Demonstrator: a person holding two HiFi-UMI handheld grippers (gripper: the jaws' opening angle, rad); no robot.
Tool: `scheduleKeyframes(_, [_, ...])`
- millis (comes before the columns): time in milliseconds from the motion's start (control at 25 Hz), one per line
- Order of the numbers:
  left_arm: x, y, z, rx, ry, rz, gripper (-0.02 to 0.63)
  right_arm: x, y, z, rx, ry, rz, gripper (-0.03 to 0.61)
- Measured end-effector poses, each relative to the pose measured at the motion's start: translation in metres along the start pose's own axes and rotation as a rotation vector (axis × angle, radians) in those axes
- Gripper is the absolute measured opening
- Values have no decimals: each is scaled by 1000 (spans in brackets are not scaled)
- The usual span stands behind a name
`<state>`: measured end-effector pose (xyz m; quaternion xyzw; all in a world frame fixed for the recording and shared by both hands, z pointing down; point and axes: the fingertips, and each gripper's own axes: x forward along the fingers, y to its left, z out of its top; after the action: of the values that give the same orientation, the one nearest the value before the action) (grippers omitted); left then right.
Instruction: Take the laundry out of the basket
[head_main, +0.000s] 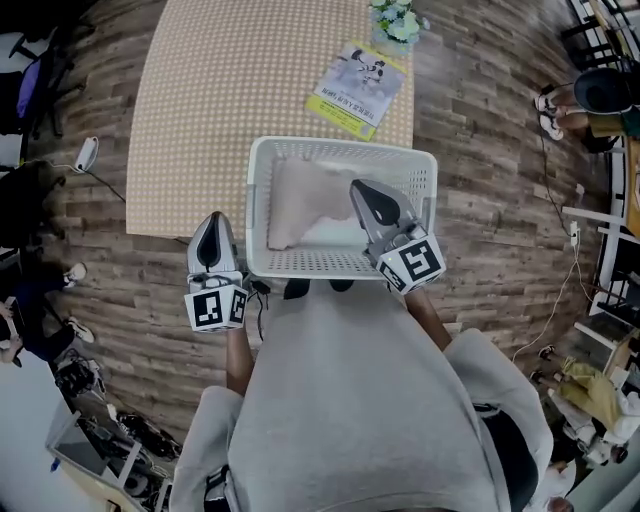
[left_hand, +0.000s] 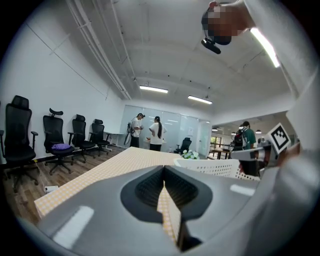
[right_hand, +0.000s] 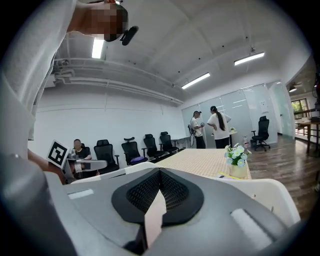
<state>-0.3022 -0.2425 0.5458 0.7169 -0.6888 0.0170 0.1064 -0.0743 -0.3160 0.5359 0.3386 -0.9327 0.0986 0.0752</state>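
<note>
Plainly both tongs are closed with nothing clamped: the left gripper (head_main: 212, 222) sits left of centre in the head view, just outside the near left corner of the white basket (head_main: 330, 263), while the right gripper (head_main: 362, 188) hangs over the basket's right half, its tip above the pale pink laundry (head_main: 298, 205) heaped inside. The basket rests on the checked table (head_main: 220, 90); further up the frame lie a booklet (head_main: 360, 88) and a pot of flowers (head_main: 396, 22)
</note>
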Motion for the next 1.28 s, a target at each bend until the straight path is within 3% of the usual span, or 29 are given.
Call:
scheduleKeyframes(240, [7,-1,-5,-11,8,-4,11,5,0,-10,-31,42,15,-2])
scheduleKeyframes(480, [6,2,-3,-18,-1,1,11,10,20,-27,-323,154,84,-2])
scheduleKeyframes(560, [7,2,-2,-18,-4,2,11,13,28,-35,-490,197,119,-2])
scheduleKeyframes(720, [4,4,-2,-22,-7,6,11,14,43,-73,-1105,385,218,-2])
scheduleKeyframes(760, [3,4,-2,-25,-9,8,11,13,45,-81,-1183,414,240,-2])
scheduleKeyframes(920, [0,6,-1,-32,-16,15,11,13,47,-93,-1133,454,279,-2])
scheduleKeyframes(1120, [-5,11,-6,-30,-13,30,11,15,40,-105,-1076,489,249,-2])
scheduleKeyframes(1240, [-6,10,-8,-37,-11,35,11,17,38,-114,-980,526,276,2])
scheduleKeyframes(1280, [-6,11,-7,-39,-12,36,11,18,39,-119,-932,550,300,30])
